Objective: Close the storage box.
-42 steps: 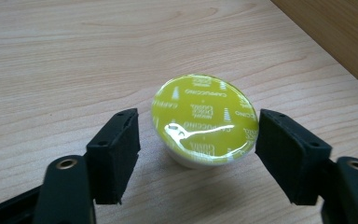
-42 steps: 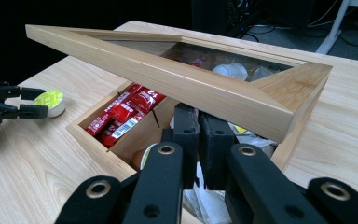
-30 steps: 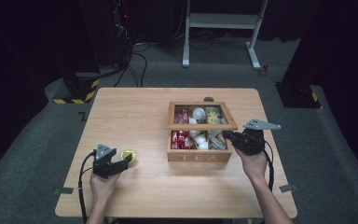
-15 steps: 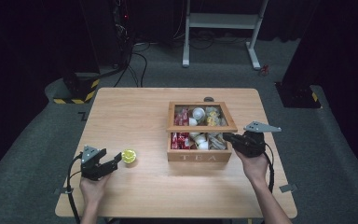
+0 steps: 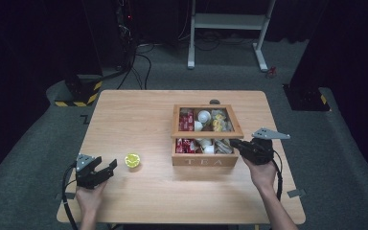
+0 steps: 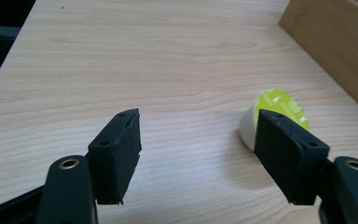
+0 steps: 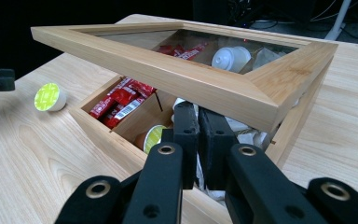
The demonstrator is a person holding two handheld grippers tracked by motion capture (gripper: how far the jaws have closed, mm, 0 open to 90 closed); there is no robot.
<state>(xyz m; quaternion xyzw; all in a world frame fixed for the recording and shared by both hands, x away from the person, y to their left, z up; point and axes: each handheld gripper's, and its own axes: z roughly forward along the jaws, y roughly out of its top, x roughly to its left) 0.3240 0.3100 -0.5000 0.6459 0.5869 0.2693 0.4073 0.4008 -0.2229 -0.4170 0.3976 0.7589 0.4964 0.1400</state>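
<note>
A wooden tea box [image 5: 206,161] stands right of the table's middle, its glass-paned lid [image 5: 207,135] raised a little at the front. My right gripper [image 5: 234,143] is shut and empty. Its tips [image 7: 198,114] reach in under the lid's front frame [image 7: 168,70], above red sachets [image 7: 121,100] and a green-topped capsule [image 7: 154,136]. A white capsule with a yellow-green top [image 5: 132,160] lies on its side on the table. My left gripper [image 5: 106,168] stands left of it, apart from it. Its jaws [image 6: 198,140] have just been closing, with nothing between them; the capsule [image 6: 279,100] lies just beyond the right pad.
The wooden table [image 5: 139,115] ends close behind my left hand at the front left corner. The box's side wall [image 6: 335,37] rises to the right of the capsule. A white stand [image 5: 230,28] and cables sit on the floor beyond the table.
My left gripper has drawn back to the left, away from the capsule, and its jaws have narrowed. The capsule has stayed on the table. The right gripper and the lid have not moved.
</note>
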